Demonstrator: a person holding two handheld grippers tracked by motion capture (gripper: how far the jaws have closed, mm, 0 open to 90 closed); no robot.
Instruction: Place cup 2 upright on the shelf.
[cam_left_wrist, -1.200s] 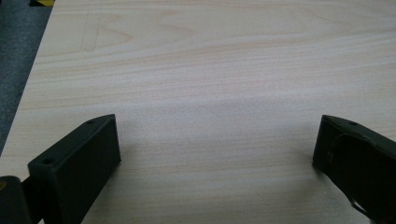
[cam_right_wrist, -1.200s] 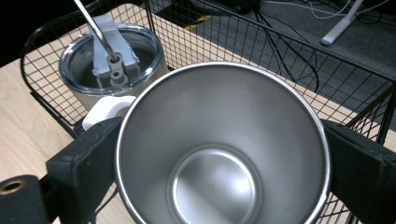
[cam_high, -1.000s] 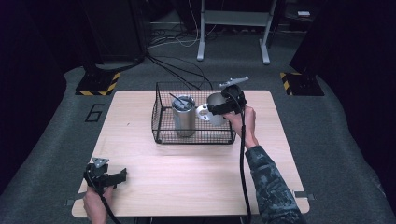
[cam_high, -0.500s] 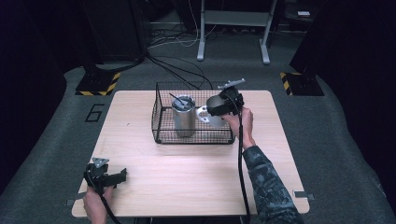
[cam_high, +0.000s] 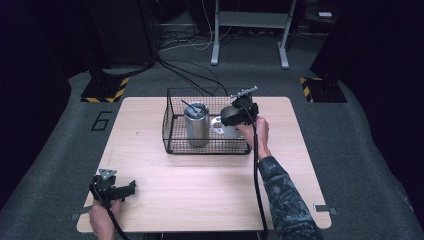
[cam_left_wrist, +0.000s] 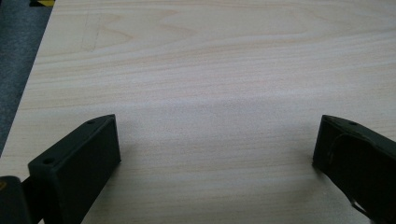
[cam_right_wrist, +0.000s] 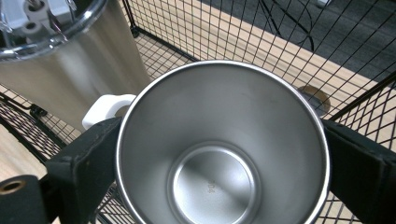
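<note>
A black wire basket (cam_high: 172, 142) stands at the back middle of the wooden table (cam_high: 200, 190). Inside it a tall steel tumbler (cam_high: 196, 125) with a clear lid stands upright. My right gripper (cam_high: 235, 116) is shut on a steel mug (cam_right_wrist: 222, 149) with a white handle (cam_right_wrist: 105, 107), holding it over the basket's right half. The mug's mouth faces the right gripper view's camera, and the tumbler (cam_right_wrist: 70, 56) stands just beyond it. My left gripper (cam_high: 120, 190) rests near the table's front left corner, its jaws wide apart over bare wood (cam_left_wrist: 210, 116).
Yellow-and-black striped floor blocks (cam_high: 105, 90) lie beyond the table's far corners, with cables and a metal stand (cam_high: 250, 30) behind. The table's front half holds nothing but my left gripper.
My right gripper has carried the mug slightly left and lower, further over the basket. The left gripper has stayed where it was.
</note>
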